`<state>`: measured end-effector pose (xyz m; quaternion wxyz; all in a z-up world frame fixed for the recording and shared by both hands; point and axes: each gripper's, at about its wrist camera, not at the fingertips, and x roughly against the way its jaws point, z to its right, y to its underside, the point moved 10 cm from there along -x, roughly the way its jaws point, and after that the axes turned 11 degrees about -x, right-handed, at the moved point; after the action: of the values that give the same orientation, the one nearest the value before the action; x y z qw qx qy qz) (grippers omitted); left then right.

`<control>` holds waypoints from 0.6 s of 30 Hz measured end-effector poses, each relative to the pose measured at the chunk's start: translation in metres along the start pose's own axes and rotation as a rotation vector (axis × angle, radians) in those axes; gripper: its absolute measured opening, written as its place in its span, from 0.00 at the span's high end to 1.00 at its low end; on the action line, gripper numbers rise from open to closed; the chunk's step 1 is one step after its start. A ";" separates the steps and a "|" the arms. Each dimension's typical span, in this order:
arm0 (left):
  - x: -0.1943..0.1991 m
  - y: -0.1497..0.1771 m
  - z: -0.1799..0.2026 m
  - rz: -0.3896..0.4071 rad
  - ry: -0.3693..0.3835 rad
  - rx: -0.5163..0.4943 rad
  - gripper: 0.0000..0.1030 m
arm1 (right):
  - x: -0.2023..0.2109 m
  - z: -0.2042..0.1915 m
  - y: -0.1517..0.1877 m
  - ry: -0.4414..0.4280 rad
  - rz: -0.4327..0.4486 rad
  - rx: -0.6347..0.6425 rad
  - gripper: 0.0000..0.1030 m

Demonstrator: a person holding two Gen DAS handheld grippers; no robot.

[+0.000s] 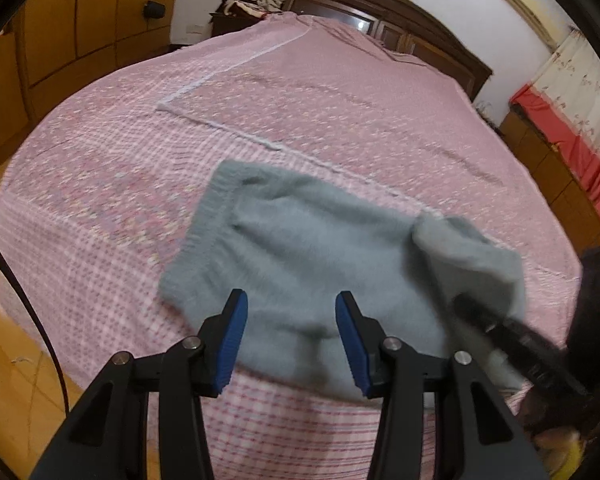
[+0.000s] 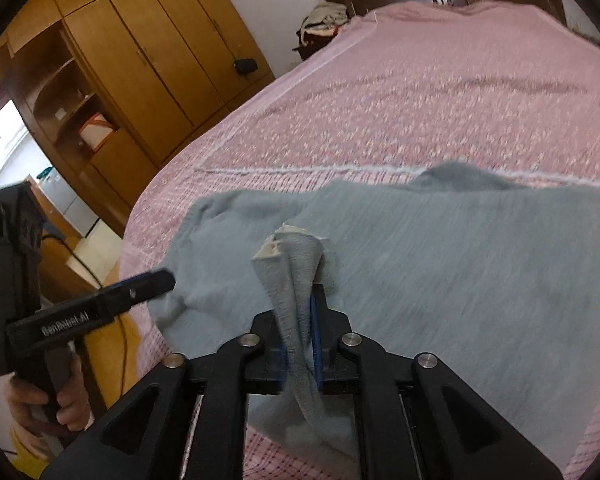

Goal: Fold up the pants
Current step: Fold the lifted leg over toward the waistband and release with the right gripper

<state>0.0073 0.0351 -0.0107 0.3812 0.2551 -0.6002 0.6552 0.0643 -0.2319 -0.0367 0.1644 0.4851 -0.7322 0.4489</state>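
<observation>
While the left gripper (image 1: 288, 334) hovers spread above the pants (image 1: 300, 248), the right gripper (image 2: 300, 344) pinches a bunched fold just ahead.

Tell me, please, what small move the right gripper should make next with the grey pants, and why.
Probably open the right gripper fully and draw it back. A bunched fold of the grey pants is still between its pads, while the rest already lies folded flat on the pink bedspread. The left gripper hovers open, holding nothing.
</observation>
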 end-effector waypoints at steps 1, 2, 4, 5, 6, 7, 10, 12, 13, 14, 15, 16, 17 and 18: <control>0.000 -0.002 0.002 0.000 0.009 -0.001 0.54 | -0.001 -0.001 0.003 -0.014 -0.016 -0.011 0.72; -0.002 -0.005 0.005 -0.001 0.012 -0.007 0.54 | -0.001 -0.003 0.004 -0.019 -0.024 -0.015 0.67; -0.004 -0.008 0.008 -0.006 0.005 -0.019 0.54 | 0.000 -0.008 0.009 -0.027 -0.029 -0.006 0.66; -0.005 -0.008 0.010 -0.008 0.004 -0.023 0.54 | 0.003 -0.011 0.010 -0.028 -0.027 0.011 0.66; -0.006 -0.009 0.013 -0.010 0.011 -0.026 0.54 | 0.006 -0.013 0.012 -0.027 -0.025 0.026 0.66; -0.007 -0.009 0.016 -0.012 0.018 -0.028 0.54 | 0.011 -0.014 0.013 -0.027 -0.018 0.039 0.66; -0.008 -0.011 0.023 -0.016 0.043 -0.030 0.54 | 0.027 -0.013 0.015 -0.031 0.002 0.052 0.66; -0.009 -0.014 0.028 -0.017 0.053 -0.033 0.54 | 0.038 -0.006 0.016 -0.032 0.020 0.032 0.65; -0.010 -0.015 0.029 -0.017 0.059 -0.035 0.54 | 0.044 -0.002 0.016 -0.034 0.027 0.019 0.65; -0.011 -0.017 0.033 -0.018 0.069 -0.038 0.54 | 0.050 0.003 0.014 -0.034 0.039 0.002 0.65; -0.012 -0.019 0.036 -0.020 0.077 -0.039 0.54 | 0.056 0.009 0.013 -0.030 0.055 -0.013 0.65; -0.013 -0.020 0.039 -0.022 0.086 -0.042 0.54 | 0.060 0.013 0.010 -0.024 0.069 -0.025 0.65; -0.015 -0.022 0.045 -0.025 0.100 -0.046 0.54 | 0.064 0.020 0.008 -0.010 0.089 -0.040 0.65; -0.017 -0.024 0.049 -0.028 0.107 -0.050 0.54 | 0.066 0.027 0.005 0.008 0.105 -0.051 0.65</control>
<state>0.0304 -0.0161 -0.0027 0.4282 0.2185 -0.5915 0.6473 0.0337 -0.2902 -0.0092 0.1560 0.4399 -0.7671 0.4401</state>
